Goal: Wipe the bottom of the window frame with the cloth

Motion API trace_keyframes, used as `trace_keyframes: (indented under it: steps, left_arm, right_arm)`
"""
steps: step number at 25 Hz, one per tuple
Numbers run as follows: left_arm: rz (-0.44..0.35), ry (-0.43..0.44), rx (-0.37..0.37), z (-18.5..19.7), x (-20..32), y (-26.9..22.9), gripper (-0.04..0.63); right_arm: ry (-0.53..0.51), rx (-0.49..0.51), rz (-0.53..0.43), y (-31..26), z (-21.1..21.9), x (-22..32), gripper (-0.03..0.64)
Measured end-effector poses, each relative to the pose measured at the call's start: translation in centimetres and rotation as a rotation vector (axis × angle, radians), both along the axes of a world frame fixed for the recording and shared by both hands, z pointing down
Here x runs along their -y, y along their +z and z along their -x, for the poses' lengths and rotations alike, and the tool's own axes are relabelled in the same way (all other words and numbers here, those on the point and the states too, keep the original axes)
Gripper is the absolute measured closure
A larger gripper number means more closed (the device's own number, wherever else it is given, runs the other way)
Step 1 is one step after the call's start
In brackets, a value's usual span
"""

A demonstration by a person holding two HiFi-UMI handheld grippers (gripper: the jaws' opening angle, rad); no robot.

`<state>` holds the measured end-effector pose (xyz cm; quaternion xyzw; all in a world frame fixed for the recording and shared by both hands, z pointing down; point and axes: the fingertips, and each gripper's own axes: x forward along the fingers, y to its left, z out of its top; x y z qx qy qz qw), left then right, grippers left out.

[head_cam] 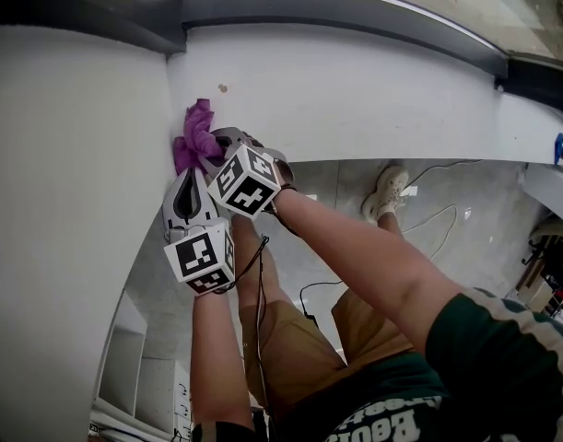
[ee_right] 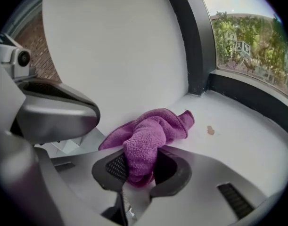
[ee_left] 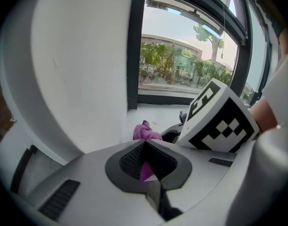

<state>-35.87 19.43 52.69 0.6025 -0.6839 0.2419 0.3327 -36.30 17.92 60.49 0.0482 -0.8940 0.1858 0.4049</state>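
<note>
A purple cloth point(head_cam: 196, 136) lies bunched in the left corner of the white sill point(head_cam: 355, 90), against the white side wall. My right gripper point(head_cam: 215, 150) is shut on the cloth point(ee_right: 148, 135); a fold fills the hollow between its jaws. Just below it, my left gripper point(head_cam: 184, 175) is shut, its tip beside the cloth's lower edge. In the left gripper view the cloth point(ee_left: 144, 132) sits just past the left gripper point(ee_left: 144, 146), and a purple sliver shows through the slit between the jaws. The dark bottom bar of the window frame point(ee_right: 247, 95) runs behind the sill point(ee_right: 238, 140).
A small brown spot point(ee_right: 210, 130) marks the sill right of the cloth. The white side wall point(head_cam: 69, 201) stands close on the left. Below are the person's legs, a shoe point(head_cam: 387, 190), a cable on the floor point(head_cam: 438, 215) and a white shelf point(head_cam: 138, 376).
</note>
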Motion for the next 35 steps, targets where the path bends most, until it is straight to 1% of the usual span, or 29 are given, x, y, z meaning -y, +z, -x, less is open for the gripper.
trace_keyframes:
  steps: [7, 11, 16, 24, 27, 30, 32, 35]
  left_arm:
    - [0.007, -0.032, -0.013, 0.0, -0.7, 0.3, 0.588]
    - [0.013, -0.042, -0.029, 0.2, -0.4, 0.7, 0.588]
    - [0.015, -0.031, -0.023, 0.0, 0.5, 0.8, 0.588]
    - [0.003, -0.006, -0.016, -0.1, 3.3, 0.9, 0.588]
    - [0.003, 0.008, -0.02, -0.3, 4.6, 1.3, 0.588]
    - [0.001, 0.012, -0.014, -0.1, 5.5, 1.3, 0.588]
    - [-0.002, 0.011, -0.011, -0.1, 6.0, 1.1, 0.588]
    - [-0.011, 0.03, -0.014, -0.6, 7.0, 1.0, 0.588]
  right_arm:
    - [-0.026, 0.013, 0.024, -0.2, 0.1, 0.1, 0.517]
    - [-0.041, 0.017, 0.012, 0.0, 0.4, 0.7, 0.517]
    - [-0.042, 0.018, -0.008, 0.0, 1.1, 2.9, 0.517]
    - [0.01, 0.022, -0.013, -0.2, 1.5, 7.9, 0.517]
    - [0.064, 0.007, -0.023, -0.1, 1.4, 10.0, 0.517]
    - [0.074, 0.006, 0.007, -0.1, 1.4, 10.5, 0.517]
    - [0.066, 0.004, -0.001, -0.3, 1.3, 10.5, 0.517]
    - [0.105, -0.002, 0.004, -0.4, 0.5, 11.4, 0.517]
